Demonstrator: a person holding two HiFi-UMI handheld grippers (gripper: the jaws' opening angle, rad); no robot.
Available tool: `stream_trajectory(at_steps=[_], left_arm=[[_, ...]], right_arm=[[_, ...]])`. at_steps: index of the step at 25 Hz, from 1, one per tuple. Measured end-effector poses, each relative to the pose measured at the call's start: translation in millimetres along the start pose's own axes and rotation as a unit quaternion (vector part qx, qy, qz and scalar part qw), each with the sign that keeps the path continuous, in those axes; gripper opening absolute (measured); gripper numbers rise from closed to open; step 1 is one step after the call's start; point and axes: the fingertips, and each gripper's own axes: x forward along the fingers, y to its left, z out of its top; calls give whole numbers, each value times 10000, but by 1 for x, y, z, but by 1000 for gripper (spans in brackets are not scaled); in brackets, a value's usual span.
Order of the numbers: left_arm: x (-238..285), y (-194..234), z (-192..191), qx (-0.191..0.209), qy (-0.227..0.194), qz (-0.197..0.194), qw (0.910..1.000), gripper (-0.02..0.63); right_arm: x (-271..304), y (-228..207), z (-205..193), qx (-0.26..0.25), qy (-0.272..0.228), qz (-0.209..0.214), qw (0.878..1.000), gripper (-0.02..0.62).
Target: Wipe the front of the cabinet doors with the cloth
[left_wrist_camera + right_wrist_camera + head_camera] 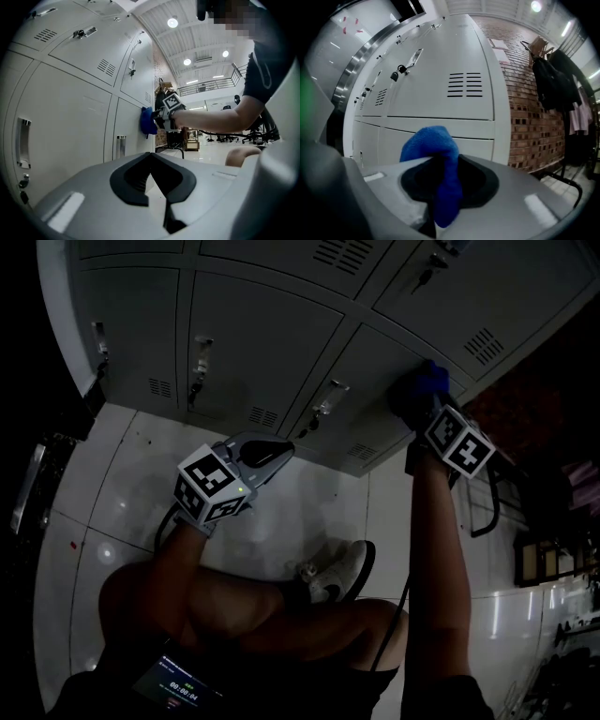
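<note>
Grey cabinet doors point(253, 334) with vents and latch handles fill the top of the head view. A blue cloth point(424, 385) is pressed against a lower door at the right, and my right gripper point(427, 409) is shut on it. In the right gripper view the cloth point(436, 150) bulges out between the jaws in front of the door point(440, 75). My left gripper point(279, 450) hangs lower and to the left, off the doors, shut and holding nothing. The left gripper view looks along the doors point(70, 108) to the cloth point(147, 121) and the right gripper point(161, 117).
The person crouches on a white tiled floor point(122, 493), one shoe point(337, 573) near the cabinet base. A brick wall point(534, 117) adjoins the cabinet on the right, with dark clothes on a rack point(555, 79). A padlock point(399, 70) hangs on one door. A metal frame point(487, 502) stands at the right.
</note>
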Motion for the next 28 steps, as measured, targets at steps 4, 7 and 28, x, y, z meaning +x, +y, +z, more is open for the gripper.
stream_trajectory(at_steps=[4, 7, 28], left_arm=[[1, 0, -2, -5, 30, -7, 10000, 0], [2, 0, -4, -2, 46, -11, 10000, 0], [-2, 6, 6, 1, -77, 152, 9999, 2]], right_arm=[[-8, -45, -3, 75, 17, -365, 9993, 78], [-14, -76, -7, 138, 33, -655, 9978, 78], [6, 119, -46, 74, 151, 959, 9952, 78]])
